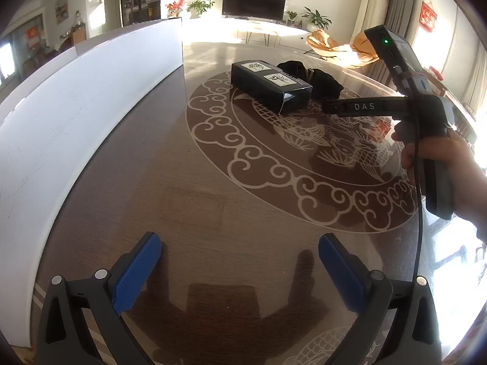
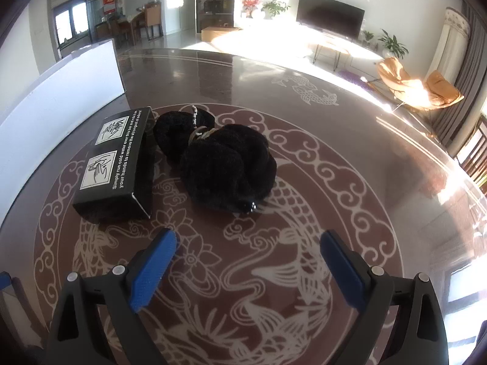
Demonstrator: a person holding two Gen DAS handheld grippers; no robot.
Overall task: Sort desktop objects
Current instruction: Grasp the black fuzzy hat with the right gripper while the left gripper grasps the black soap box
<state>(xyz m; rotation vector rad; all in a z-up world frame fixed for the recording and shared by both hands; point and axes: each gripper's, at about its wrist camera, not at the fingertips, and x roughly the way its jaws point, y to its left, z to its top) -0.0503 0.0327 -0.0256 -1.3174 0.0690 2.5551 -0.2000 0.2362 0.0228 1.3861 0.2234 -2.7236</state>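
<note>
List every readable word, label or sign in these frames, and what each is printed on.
"DAS": on a finger of the right gripper, left wrist view.
"Simply run cold water over this bar and rub ... your hands to remove the strongest of odors!": white print on the black box; first line's end unreadable.
Two white pictogram labels on the box: drawings, no words.
Red wall sign and red door poster: too blurred.

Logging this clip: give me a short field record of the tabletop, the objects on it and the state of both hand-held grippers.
surface: glossy brown table with pale fish-and-cloud pattern
objects: black box; black fuzzy bundle
relation: box and bundle side by side, contact unclear
backdrop: white board standing along table edge
left hand-held gripper: open, empty, over bare table
right hand-held gripper: open, empty, short of both objects
sorting: neither object grasped yet
</note>
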